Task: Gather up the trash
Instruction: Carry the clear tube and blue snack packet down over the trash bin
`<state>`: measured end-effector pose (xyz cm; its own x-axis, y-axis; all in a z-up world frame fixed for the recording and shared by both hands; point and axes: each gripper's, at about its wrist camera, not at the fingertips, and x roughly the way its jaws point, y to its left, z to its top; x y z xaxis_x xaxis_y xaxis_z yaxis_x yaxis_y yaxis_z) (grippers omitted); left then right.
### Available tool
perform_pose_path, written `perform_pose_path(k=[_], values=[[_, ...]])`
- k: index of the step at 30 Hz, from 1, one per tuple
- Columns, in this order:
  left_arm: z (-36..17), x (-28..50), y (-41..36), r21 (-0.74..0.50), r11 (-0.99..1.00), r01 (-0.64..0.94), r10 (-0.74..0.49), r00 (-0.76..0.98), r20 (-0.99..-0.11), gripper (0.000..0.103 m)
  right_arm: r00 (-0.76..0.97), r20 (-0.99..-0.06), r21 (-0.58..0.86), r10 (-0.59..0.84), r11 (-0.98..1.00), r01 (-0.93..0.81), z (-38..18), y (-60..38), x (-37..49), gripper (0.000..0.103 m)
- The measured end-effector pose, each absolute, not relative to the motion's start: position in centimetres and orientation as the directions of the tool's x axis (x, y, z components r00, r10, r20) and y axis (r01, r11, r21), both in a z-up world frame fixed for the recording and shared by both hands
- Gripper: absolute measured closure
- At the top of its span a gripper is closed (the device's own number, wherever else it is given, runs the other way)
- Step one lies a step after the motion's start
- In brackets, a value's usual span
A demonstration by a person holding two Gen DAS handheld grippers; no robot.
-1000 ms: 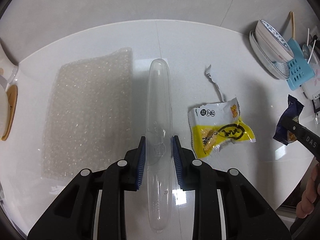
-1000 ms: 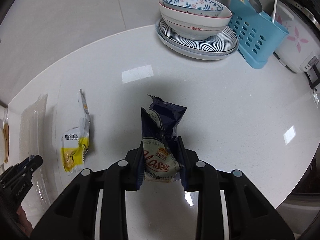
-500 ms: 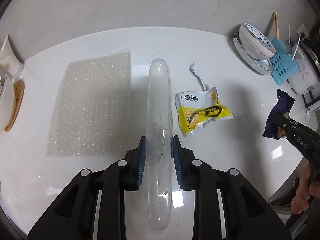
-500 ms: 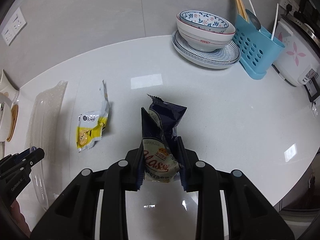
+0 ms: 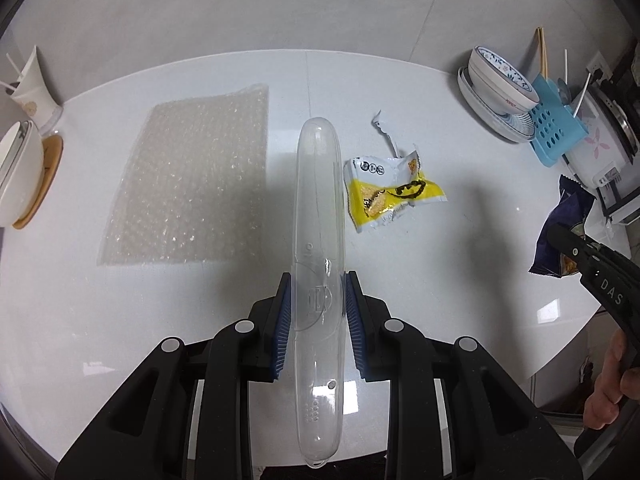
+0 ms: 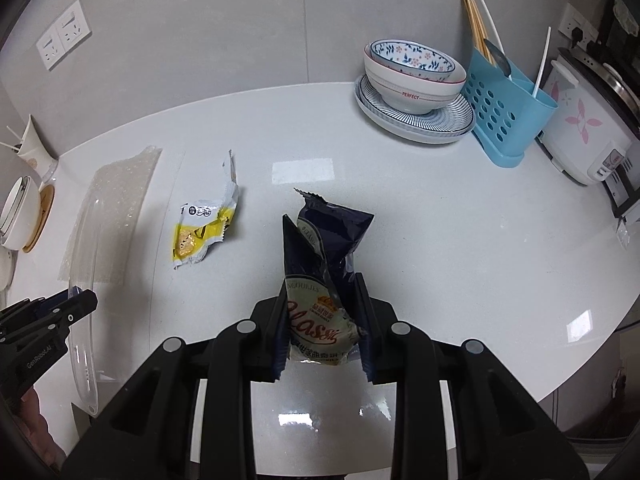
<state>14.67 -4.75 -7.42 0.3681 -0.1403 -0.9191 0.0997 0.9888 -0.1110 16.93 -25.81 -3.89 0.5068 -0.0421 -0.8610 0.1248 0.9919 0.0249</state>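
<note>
My left gripper (image 5: 318, 300) is shut on a long clear plastic case (image 5: 319, 208) and holds it above the white counter; the case also shows in the right wrist view (image 6: 86, 280). My right gripper (image 6: 322, 312) is shut on a dark blue snack wrapper (image 6: 324, 248), held above the counter; it shows at the right in the left wrist view (image 5: 560, 232). A torn yellow and white wrapper (image 5: 390, 188) lies on the counter right of the case, and shows in the right wrist view (image 6: 204, 228). A sheet of bubble wrap (image 5: 188, 176) lies flat to the left.
Stacked bowls on striped plates (image 6: 416, 92), a blue utensil holder (image 6: 508, 120) and a white rice cooker (image 6: 588, 128) stand at the back right. A white bowl on a wooden coaster (image 5: 20, 176) and a paper cup (image 5: 34, 88) stand at the far left. The counter edge (image 6: 540, 392) runs along the front right.
Both grippers have risen and pulled back from the counter with their loads; more of the counter and the wall shows. The yellow wrapper and bubble wrap have not moved.
</note>
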Motion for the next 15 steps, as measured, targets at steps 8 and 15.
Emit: perform_pose_path(k=[8, 15], values=[[-7.5, 12.4, -5.1, -0.108, 0.991, 0.083, -0.131, 0.370, -0.920, 0.078, 0.529, -0.848, 0.029, -0.028, 0.995, 0.099, -3.1, -25.9, 14.8, 0.077], [-7.3, 10.1, -5.7, -0.104, 0.992, 0.075, -0.125, 0.373, -0.920, 0.078, 0.534, -0.845, 0.039, -0.011, 0.996, 0.082, -3.4, -26.1, 12.9, 0.077]])
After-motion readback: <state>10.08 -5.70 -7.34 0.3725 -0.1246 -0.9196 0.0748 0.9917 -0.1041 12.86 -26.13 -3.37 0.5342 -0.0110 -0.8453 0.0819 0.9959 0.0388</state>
